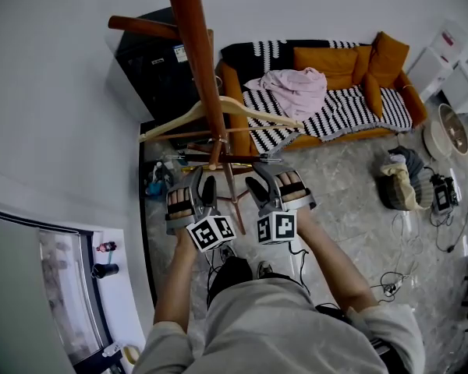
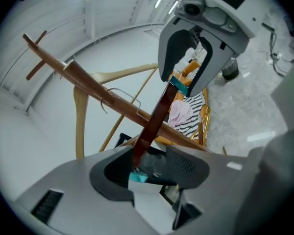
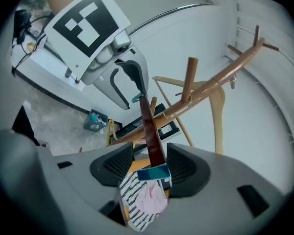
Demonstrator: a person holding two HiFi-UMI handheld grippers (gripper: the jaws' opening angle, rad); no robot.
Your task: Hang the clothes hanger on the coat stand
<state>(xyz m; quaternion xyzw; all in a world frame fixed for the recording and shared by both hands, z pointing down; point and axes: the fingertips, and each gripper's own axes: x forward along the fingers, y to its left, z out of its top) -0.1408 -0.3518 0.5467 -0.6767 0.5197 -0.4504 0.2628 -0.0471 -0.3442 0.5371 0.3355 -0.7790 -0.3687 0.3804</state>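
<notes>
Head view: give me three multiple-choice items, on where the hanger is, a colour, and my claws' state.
1. The hanger is: A on a shelf; B on the coat stand; C on the floor.
2. The garment on the sofa is: A pink; B green; C black.
3. The left claw and right claw are: A both open; B both shut; C one shut.
B: its hook sits on the stand. A: pink shows plainly. A: gaps flank the dark bar between each claw's jaws.
</notes>
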